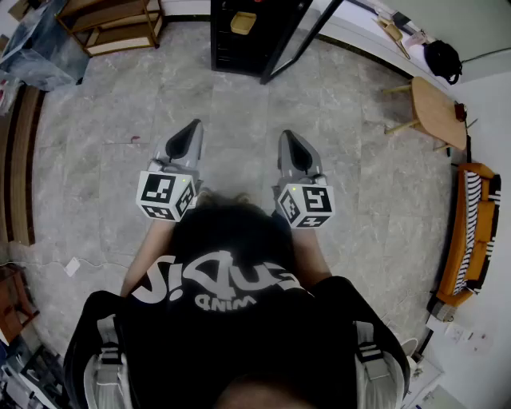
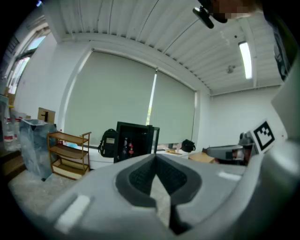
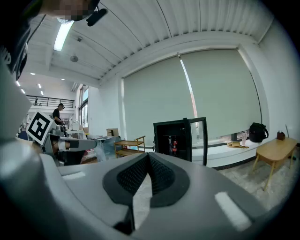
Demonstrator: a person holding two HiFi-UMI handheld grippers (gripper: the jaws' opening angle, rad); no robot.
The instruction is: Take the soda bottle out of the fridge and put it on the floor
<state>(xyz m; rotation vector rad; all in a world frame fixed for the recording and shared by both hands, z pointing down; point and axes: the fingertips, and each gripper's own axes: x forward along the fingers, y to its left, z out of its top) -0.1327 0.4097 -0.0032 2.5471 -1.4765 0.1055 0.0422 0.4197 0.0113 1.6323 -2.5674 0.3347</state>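
Observation:
The black fridge (image 1: 239, 40) stands at the far end of the tiled floor with its glass door (image 1: 299, 40) swung open. Inside it a dark soda bottle (image 3: 174, 146) with a red label stands upright on a shelf, the same soda bottle (image 2: 130, 148) showing small in the left gripper view; I cannot make it out in the head view. My left gripper (image 1: 192, 129) and right gripper (image 1: 288, 139) are held side by side in front of the person, both pointing at the fridge from some way off. Both are shut with nothing between the tips.
A wooden shelf rack (image 1: 112, 24) stands left of the fridge, with a plastic-wrapped bundle (image 1: 40, 48) beside it. A black backpack (image 2: 108, 143) rests on the ledge by the fridge. A small wooden table (image 1: 435, 112) and an orange bench (image 1: 471, 232) line the right wall.

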